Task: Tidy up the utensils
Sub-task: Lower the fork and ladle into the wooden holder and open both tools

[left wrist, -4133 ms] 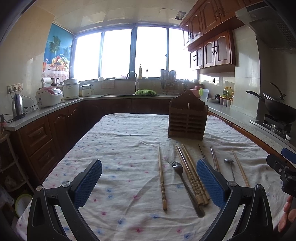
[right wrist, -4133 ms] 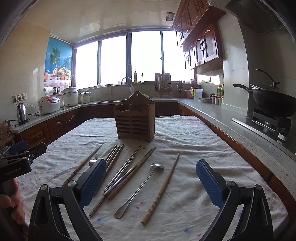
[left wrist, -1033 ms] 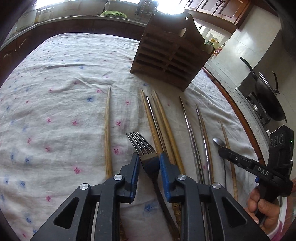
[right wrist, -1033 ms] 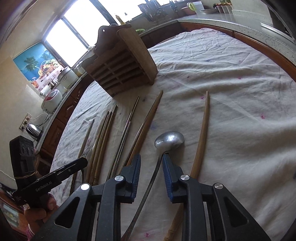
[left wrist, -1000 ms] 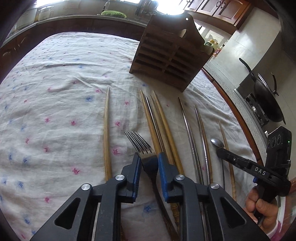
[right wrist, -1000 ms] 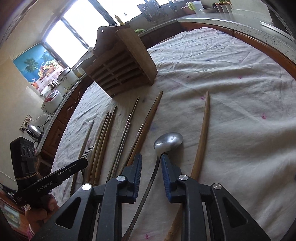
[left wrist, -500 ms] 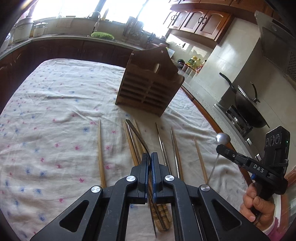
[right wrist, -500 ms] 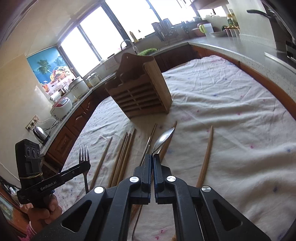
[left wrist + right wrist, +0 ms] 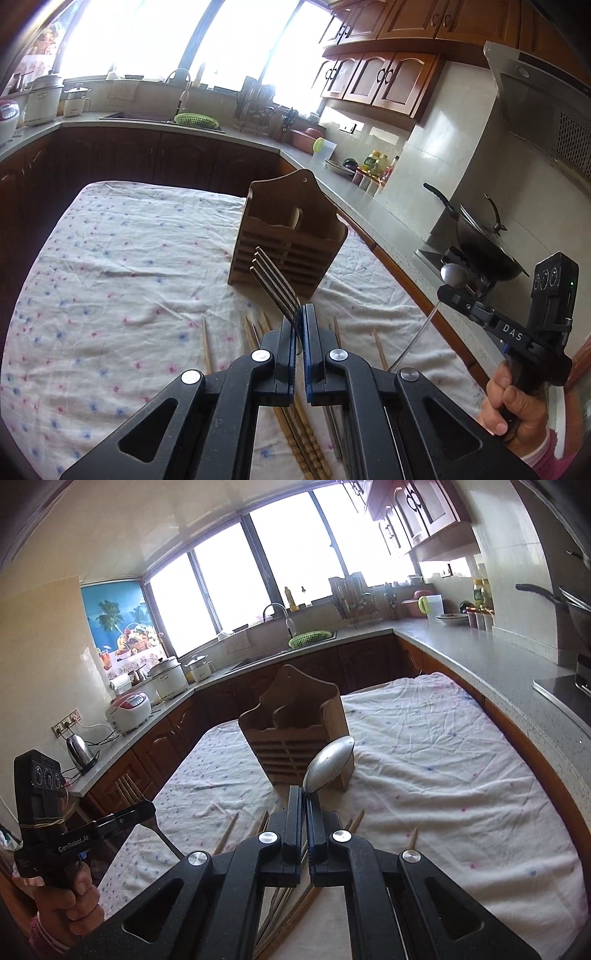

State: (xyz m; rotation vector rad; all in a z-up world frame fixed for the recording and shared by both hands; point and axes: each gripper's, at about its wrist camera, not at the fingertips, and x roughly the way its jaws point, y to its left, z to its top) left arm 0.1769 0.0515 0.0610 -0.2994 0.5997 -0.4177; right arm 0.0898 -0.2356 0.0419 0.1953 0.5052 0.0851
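Observation:
My left gripper [image 9: 299, 314] is shut on a metal fork [image 9: 273, 282], tines up, held above the table and in front of the wooden utensil holder [image 9: 291, 236]. My right gripper [image 9: 306, 797] is shut on a metal spoon [image 9: 328, 762], bowl up, also raised in front of the holder [image 9: 295, 720]. The right gripper with its spoon shows in the left wrist view [image 9: 452, 291], to the right. Several wooden and metal chopsticks [image 9: 291, 413] lie on the floral tablecloth [image 9: 110, 295] below both grippers.
Kitchen counters ring the table: a wok on a stove [image 9: 480, 247] at right, a sink with a green basket [image 9: 310, 637] behind, rice cookers [image 9: 129, 707] and a kettle [image 9: 81, 751] at left. The cloth [image 9: 443, 757] to the holder's right is bare.
Both grippers have lifted higher and tilted up toward the holder, carrying the fork and the spoon. A second ago they were closing on them flat on the cloth.

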